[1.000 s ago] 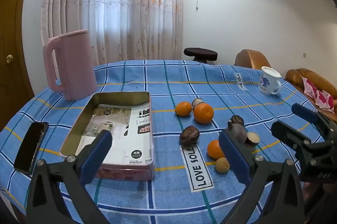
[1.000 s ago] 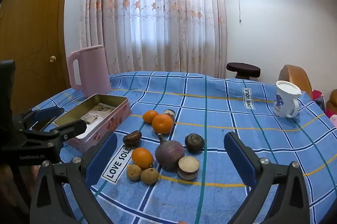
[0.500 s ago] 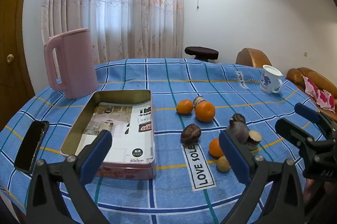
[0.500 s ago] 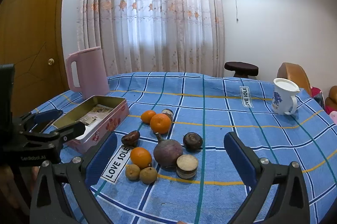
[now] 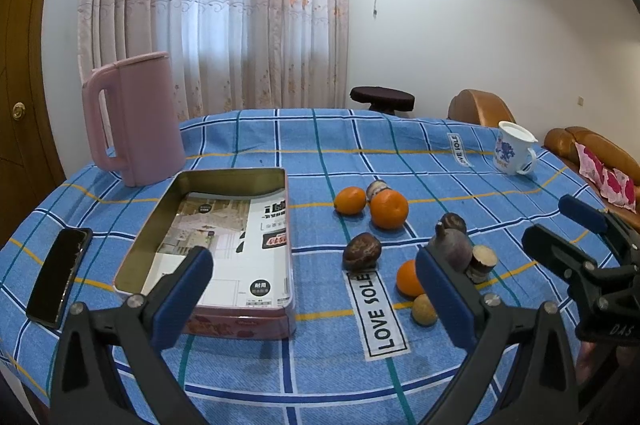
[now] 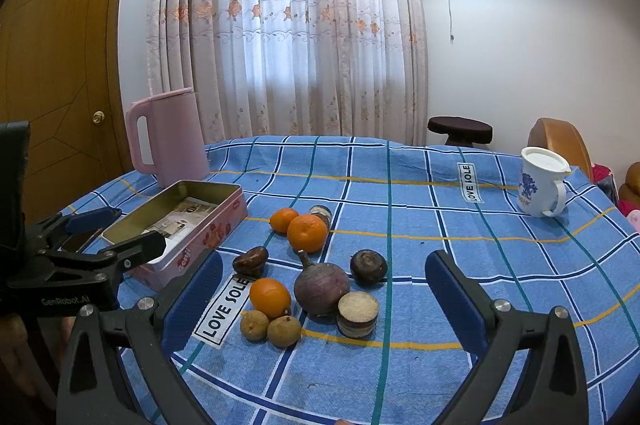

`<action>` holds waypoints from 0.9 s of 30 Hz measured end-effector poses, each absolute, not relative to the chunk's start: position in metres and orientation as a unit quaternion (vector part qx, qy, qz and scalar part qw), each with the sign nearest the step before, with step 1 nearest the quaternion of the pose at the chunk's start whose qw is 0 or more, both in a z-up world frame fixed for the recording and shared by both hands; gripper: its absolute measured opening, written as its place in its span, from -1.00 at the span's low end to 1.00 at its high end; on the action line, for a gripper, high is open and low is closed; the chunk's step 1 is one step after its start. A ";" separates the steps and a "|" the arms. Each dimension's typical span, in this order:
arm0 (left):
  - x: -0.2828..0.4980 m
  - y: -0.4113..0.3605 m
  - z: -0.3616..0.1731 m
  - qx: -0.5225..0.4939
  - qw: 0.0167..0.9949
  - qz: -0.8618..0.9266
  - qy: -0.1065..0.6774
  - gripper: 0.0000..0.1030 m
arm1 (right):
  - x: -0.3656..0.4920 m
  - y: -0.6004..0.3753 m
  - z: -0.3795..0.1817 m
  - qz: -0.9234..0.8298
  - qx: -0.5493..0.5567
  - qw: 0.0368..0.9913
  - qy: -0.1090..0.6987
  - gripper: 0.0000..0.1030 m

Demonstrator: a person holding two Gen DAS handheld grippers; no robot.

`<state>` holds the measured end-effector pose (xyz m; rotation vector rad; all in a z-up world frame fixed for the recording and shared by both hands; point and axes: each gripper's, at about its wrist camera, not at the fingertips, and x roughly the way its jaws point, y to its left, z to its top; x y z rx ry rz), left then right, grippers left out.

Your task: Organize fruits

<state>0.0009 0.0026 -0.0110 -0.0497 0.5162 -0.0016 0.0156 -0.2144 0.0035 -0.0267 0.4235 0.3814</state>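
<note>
Both grippers, left and right, hover above the counter with fingers spread wide and holding nothing, while the fruits lie clustered on the blue cloth just right of the open tin, none inside it.

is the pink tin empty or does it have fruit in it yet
No fruit yet. The tin is open, with only a printed paper sheet on its floor; the fruit all lies on the tablecloth beside it.
</note>
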 end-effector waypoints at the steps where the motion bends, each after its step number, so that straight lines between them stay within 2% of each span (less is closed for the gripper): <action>1: 0.001 0.002 -0.011 -0.024 0.967 -0.001 0.255 1.00 | 0.016 -0.215 0.004 0.188 -0.013 0.960 0.209 0.98; 27: 0.001 0.001 -0.012 -0.023 0.967 0.000 0.255 1.00 | 0.014 -0.209 -0.001 0.196 -0.017 0.957 0.212 0.98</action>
